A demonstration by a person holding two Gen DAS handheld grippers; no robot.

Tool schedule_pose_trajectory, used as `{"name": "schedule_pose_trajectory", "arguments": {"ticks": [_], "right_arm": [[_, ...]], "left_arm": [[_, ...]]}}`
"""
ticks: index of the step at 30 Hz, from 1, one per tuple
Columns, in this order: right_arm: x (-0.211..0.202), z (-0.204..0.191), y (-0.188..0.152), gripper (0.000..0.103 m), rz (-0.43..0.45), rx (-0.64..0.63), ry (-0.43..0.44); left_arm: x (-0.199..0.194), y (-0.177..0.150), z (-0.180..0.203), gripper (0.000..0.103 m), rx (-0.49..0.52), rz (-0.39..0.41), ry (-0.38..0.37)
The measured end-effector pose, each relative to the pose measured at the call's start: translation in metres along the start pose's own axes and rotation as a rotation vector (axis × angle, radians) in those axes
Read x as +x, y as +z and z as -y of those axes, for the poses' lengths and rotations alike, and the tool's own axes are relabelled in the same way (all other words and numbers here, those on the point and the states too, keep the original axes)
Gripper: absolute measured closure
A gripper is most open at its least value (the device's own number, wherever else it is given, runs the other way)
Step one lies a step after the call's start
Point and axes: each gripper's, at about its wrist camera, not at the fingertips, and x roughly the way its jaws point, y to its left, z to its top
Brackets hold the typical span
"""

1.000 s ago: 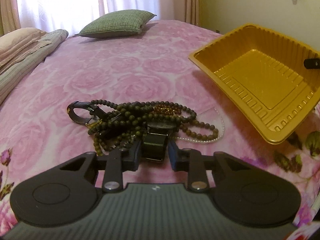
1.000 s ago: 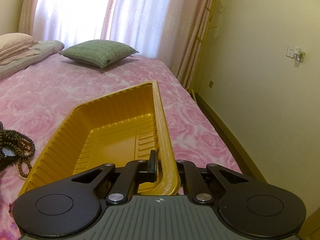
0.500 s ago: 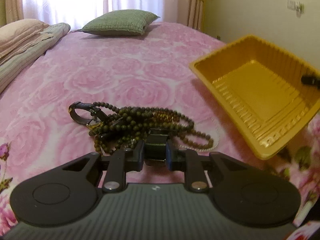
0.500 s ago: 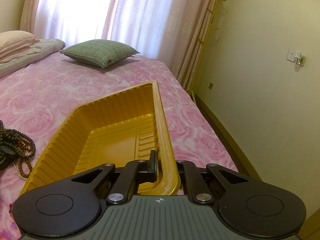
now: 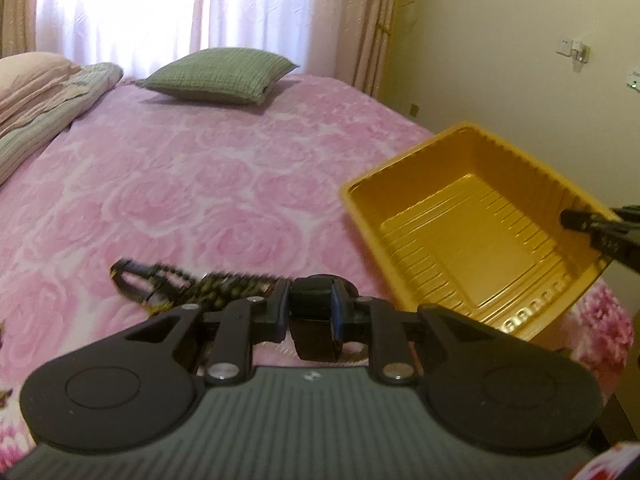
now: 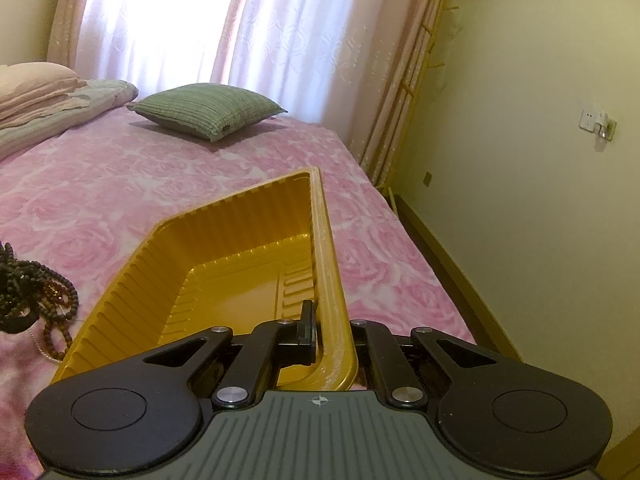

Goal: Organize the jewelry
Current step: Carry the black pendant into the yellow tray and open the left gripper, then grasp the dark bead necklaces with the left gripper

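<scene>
On the pink rose bedspread (image 5: 168, 200) lies a tangled heap of bead strings (image 5: 224, 292), and that is where my left gripper (image 5: 310, 312) is working. Its jaws have just been closing, and now they are clamped on a black watch (image 5: 314, 332), squeezing the strap from both sides. The watch is stiff and a bit chunky, so I think it will stay put in my grip, but the bead strings are floppy and knotted up, and they look like they are hanging onto the watch. They could come along, or slip off and drop. A thin pale string of pearls (image 6: 38, 346) lies by the heap too, and it looks easy to snap. My right gripper (image 6: 320, 332) is pinched tight on the side wall of the yellow plastic tray (image 6: 240, 248), which is empty. The tray is light and bendy, so holding its rim is best. It sits just beside the heap, tipped toward it, ready to catch the watch
</scene>
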Motion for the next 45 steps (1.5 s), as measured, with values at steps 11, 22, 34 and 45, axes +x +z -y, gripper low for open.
{"name": "schedule_pose_trajectory", "arguments": {"ticks": [11, 22, 34, 45], "right_arm": [[0.001, -0.007, -0.001, 0.099, 0.006, -0.025, 0.010], [0.001, -0.005, 0.000, 0.100, 0.002, -0.033, 0.019], [0.000, -0.006, -0.001, 0.099, 0.000, -0.028, 0.021], [0.002, -0.008, -0.002, 0.100, 0.004, -0.041, 0.020]], "left_arm": [[0.025, 0.026, 0.057, 0.085, 0.053, -0.002, -0.179], [0.051, 0.008, 0.086, 0.084, 0.084, -0.068, -0.235], [0.025, -0.001, 0.034, 0.060, 0.023, -0.027, -0.102], [0.011, -0.039, -0.031, 0.061, 0.010, -0.065, 0.117]]}}
